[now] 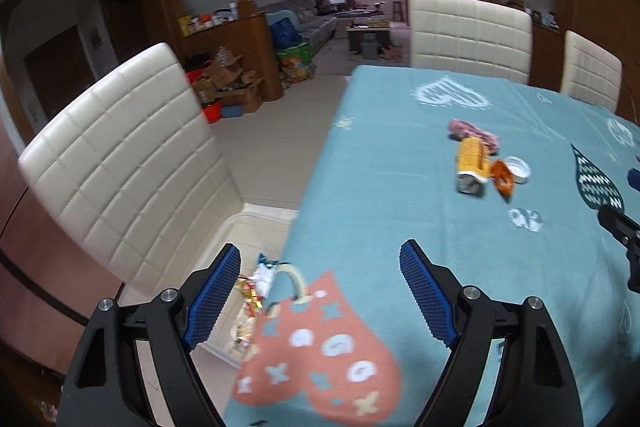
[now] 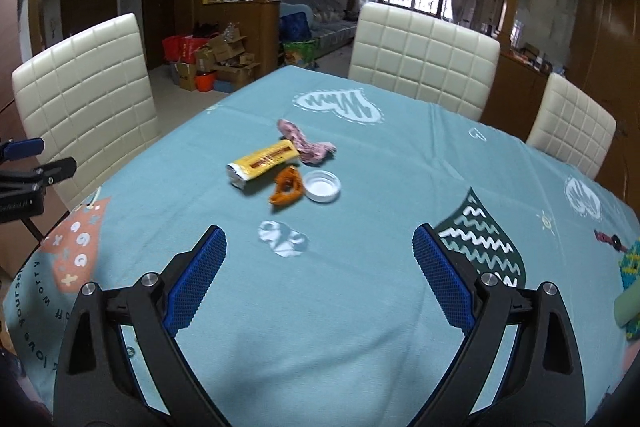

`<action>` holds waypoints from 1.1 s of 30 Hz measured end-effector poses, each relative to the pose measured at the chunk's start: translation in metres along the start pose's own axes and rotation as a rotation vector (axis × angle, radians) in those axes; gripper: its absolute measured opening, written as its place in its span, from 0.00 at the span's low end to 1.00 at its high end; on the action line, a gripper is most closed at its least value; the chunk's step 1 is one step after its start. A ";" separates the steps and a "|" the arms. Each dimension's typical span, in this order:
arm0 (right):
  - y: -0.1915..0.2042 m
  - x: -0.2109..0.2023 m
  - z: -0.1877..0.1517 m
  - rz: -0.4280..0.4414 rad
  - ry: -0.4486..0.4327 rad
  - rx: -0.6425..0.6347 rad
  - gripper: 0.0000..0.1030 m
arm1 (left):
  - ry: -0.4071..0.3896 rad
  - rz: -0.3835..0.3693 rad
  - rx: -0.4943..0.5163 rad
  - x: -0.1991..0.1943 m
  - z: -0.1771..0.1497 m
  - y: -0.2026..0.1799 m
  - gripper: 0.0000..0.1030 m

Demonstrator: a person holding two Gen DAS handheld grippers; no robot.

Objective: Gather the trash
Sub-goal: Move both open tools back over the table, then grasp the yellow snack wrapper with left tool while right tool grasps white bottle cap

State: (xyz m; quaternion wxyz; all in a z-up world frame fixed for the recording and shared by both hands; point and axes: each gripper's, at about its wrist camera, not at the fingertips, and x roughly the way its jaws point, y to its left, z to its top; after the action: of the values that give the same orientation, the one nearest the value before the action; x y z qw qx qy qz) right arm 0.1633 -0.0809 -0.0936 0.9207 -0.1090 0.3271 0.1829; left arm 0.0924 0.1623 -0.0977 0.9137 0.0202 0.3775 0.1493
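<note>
Trash lies in a cluster on the teal tablecloth (image 2: pixel 360 307): a yellow wrapper (image 2: pixel 262 161), a crumpled orange wrapper (image 2: pixel 285 187), a white lid (image 2: pixel 322 186), a pink crumpled wrapper (image 2: pixel 306 143) and a clear crumpled film (image 2: pixel 283 238). The same cluster shows in the left wrist view: yellow wrapper (image 1: pixel 473 159), orange wrapper (image 1: pixel 503 177), lid (image 1: pixel 518 169). My right gripper (image 2: pixel 320 251) is open and empty, just short of the clear film. My left gripper (image 1: pixel 320 267) is open and empty over the table's left edge. A white bin (image 1: pixel 256 291) with wrappers stands on the floor below it.
Cream padded chairs stand at the left (image 2: pixel 86 95), far side (image 2: pixel 424 59) and far right (image 2: pixel 572 127) of the table. The tablecloth (image 1: pixel 400 187) bears heart prints. Cardboard boxes (image 2: pixel 224 61) are stacked by a wooden divider. A knitted object (image 2: pixel 630 291) lies at the right edge.
</note>
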 end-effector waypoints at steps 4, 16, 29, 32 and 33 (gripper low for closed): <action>-0.010 0.011 -0.002 0.002 0.024 -0.002 0.82 | 0.006 -0.038 0.058 0.007 0.006 -0.033 0.78; -0.023 0.076 0.008 0.052 0.118 0.008 0.64 | 0.014 -0.136 0.198 0.051 0.039 -0.102 0.78; -0.029 0.145 0.018 0.120 0.209 0.033 0.58 | 0.113 -0.185 0.273 0.130 0.057 -0.135 0.78; -0.028 0.149 0.023 0.144 0.210 0.025 0.58 | 0.118 -0.189 0.263 0.139 0.060 -0.135 0.78; -0.026 0.151 0.025 0.146 0.210 0.019 0.58 | 0.116 -0.186 0.259 0.141 0.060 -0.135 0.78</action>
State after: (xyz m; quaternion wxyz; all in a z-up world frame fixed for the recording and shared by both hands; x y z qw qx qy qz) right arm 0.2969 -0.0566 -0.1698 0.8667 -0.0945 0.4303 0.2340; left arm 0.2638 0.0784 -0.1715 0.8900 0.0941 0.4458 0.0152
